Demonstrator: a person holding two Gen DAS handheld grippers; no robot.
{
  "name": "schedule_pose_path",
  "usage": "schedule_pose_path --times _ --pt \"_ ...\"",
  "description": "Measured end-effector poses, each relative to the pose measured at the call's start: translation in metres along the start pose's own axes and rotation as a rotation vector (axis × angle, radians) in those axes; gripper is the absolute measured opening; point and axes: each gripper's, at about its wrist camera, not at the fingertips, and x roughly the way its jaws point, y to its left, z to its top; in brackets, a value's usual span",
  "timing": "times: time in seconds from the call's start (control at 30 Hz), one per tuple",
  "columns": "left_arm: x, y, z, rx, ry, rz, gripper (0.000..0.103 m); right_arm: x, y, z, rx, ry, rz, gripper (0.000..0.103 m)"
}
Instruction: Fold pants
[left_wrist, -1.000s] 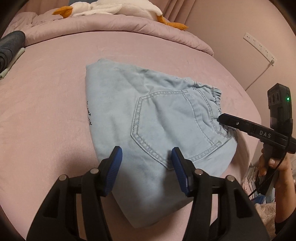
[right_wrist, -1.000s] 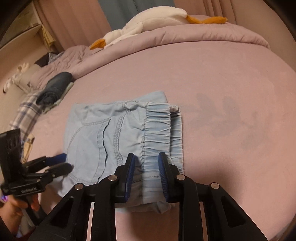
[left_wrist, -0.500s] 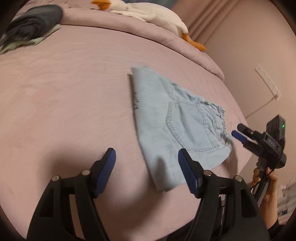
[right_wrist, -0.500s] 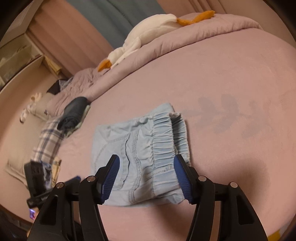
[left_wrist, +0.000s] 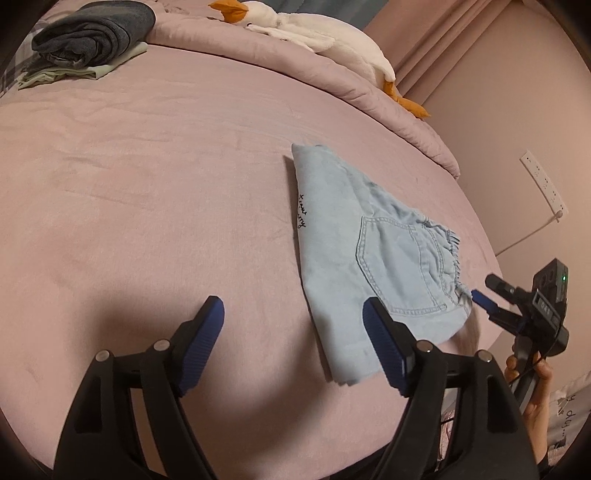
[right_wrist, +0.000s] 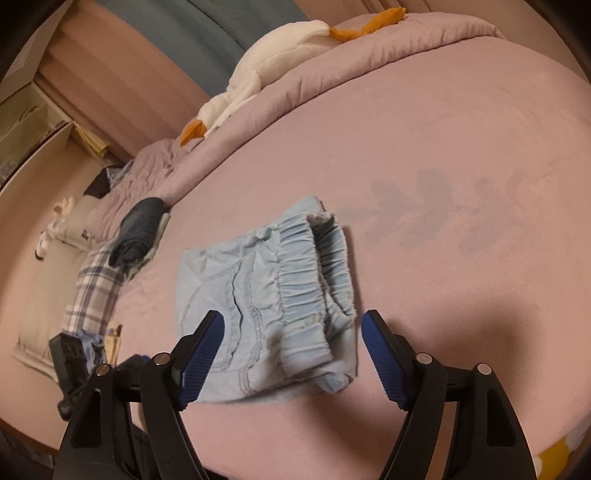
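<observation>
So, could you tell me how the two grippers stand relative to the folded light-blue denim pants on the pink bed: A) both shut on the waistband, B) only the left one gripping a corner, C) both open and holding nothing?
C: the left gripper and right gripper both show wide-open jaws, with the folded light-blue denim pants lying free on the pink bed.

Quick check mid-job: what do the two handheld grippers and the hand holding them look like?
Left gripper and right gripper: black plastic linkages, silver pivot pins, ribbed blue finger pads. Seen from the left wrist view, the right gripper's body bears white "DAS" lettering, a green LED and a black cable; a bare hand grips it.
</observation>
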Motion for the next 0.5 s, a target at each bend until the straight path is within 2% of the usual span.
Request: schedule_pose_path --times 0.27,0.5 --pt "0.010 -0.007 0.009 0.027 0.006 0.004 0.078 0.001 -0.014 0.000 0.034 0.034 -0.003 0.079" --pt "0.018 -0.016 0.012 0.048 0.021 -0.016 0.078 0.014 -0.021 0.002 0.062 0.091 0.069 0.080"
